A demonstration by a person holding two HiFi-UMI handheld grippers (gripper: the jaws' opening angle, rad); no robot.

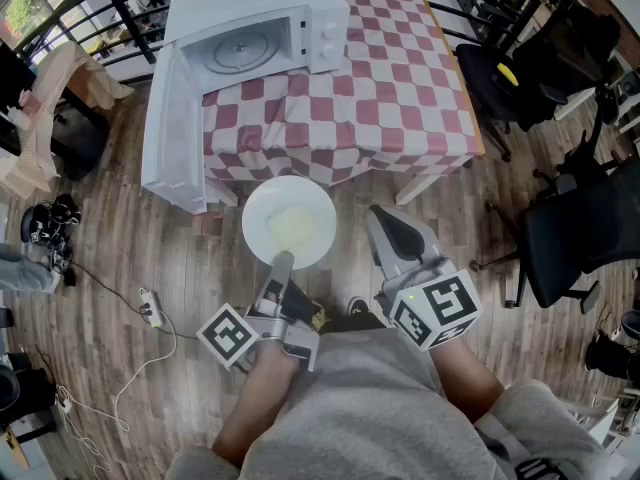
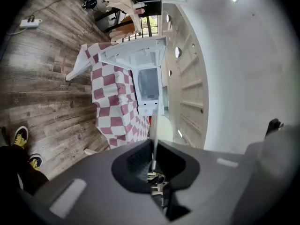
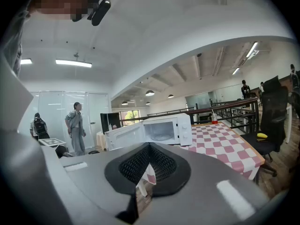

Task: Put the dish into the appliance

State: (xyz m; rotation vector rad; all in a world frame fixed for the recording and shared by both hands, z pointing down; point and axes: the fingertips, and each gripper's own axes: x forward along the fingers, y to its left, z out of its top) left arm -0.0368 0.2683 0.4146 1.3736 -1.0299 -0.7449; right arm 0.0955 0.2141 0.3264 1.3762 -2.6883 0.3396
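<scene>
A round white dish (image 1: 288, 220) hangs level above the wooden floor, just in front of the table. My left gripper (image 1: 280, 261) is shut on the dish's near rim. In the left gripper view the dish (image 2: 155, 128) shows edge-on between the closed jaws of my left gripper (image 2: 152, 159). The white microwave (image 1: 262, 30) stands on the checked tablecloth (image 1: 400, 88) with its door (image 1: 175, 133) swung wide open to the left and its turntable showing. My right gripper (image 1: 398, 230) is shut and empty, to the right of the dish. The right gripper (image 3: 147, 168) faces the microwave (image 3: 159, 130).
Black office chairs (image 1: 575, 228) stand to the right of the table. A power strip (image 1: 150, 308) and its cable lie on the floor at the left. A railing (image 1: 130, 8) runs behind the table. Two people (image 3: 75, 125) stand far off in the right gripper view.
</scene>
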